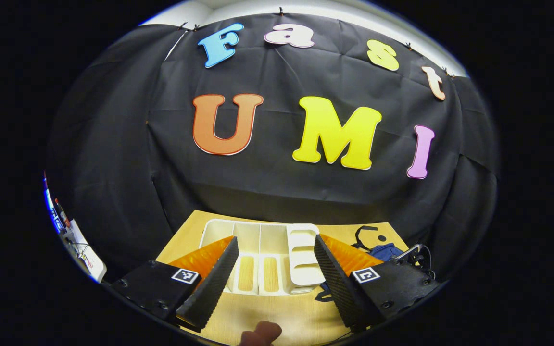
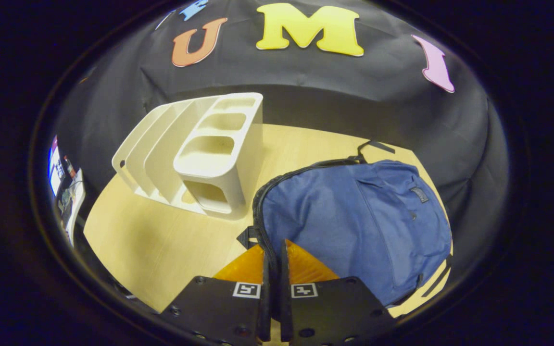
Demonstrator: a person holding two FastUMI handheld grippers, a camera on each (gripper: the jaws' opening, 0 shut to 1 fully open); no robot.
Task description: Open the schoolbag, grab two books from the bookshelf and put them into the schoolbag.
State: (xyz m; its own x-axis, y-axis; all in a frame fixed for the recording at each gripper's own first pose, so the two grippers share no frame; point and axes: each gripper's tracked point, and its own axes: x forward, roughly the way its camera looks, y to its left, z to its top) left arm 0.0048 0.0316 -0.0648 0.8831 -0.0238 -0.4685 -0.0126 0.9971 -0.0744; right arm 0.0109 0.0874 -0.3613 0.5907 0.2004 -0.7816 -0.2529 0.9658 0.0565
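Gripping the schoolbag's zipper edge appears to be the step in hand. In the right gripper view the right gripper (image 2: 272,262) has its fingers drawn almost together at the dark zipper track (image 2: 259,202) on the near-left edge of the blue schoolbag (image 2: 354,226). Whether a zip pull is pinched between them cannot be told; the contact is hidden by the fingers themselves.

The schoolbag lies flat on the wooden table (image 2: 152,240), toward its right side, front panel up, seemingly closed along the visible track. The white bookshelf (image 2: 209,154) stands just beside the bag, toward the table's back-left; its slots look empty from this angle, and no books can be made out.

In the left gripper view the left gripper (image 1: 272,269) hovers above the table's near edge with fingers spread wide, holding nothing, facing the bookshelf (image 1: 267,259); a corner of the schoolbag (image 1: 385,251) shows at the right.

Judgement: the bag is not yet opened. To do this well, the pull should be confirmed seated between both fingers, then drawn along the curve of the track, not straight across it, keeping the pull low to the fabric. The idle left gripper would serve best pinning the bag near the zip's start, since a limp bag is likely to slide or bunch under tension.
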